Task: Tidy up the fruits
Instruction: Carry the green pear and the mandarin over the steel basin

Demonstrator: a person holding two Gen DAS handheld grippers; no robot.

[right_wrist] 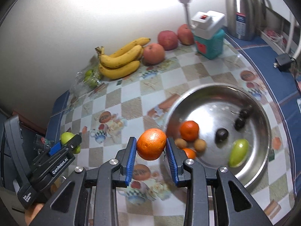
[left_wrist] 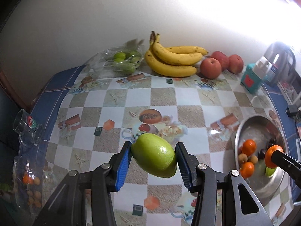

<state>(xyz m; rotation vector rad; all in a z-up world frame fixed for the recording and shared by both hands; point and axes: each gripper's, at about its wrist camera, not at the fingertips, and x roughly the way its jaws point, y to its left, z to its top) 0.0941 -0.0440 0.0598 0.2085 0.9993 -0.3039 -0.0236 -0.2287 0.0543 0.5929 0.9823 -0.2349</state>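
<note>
My left gripper (left_wrist: 153,157) is shut on a green mango (left_wrist: 154,155), held above the checked tablecloth; from the right wrist view the same gripper (right_wrist: 70,141) and green mango (right_wrist: 66,136) show at the lower left. My right gripper (right_wrist: 151,145) is shut on an orange tangerine (right_wrist: 151,144), just left of the steel bowl (right_wrist: 259,113); in the left wrist view that tangerine (left_wrist: 271,156) hangs over the bowl (left_wrist: 242,124). The bowl holds tangerines (right_wrist: 189,130), small brown fruits (right_wrist: 199,144), dark fruits (right_wrist: 222,135) and another green mango (right_wrist: 239,153).
Along the back wall lie a banana bunch (left_wrist: 173,60), three red apples (left_wrist: 210,67) and a clear bag of green fruits (left_wrist: 122,60). A teal box (left_wrist: 251,79) and a steel kettle (left_wrist: 278,64) stand at the right. A glass mug (left_wrist: 28,128) and a glass bowl (left_wrist: 24,184) sit at the left edge.
</note>
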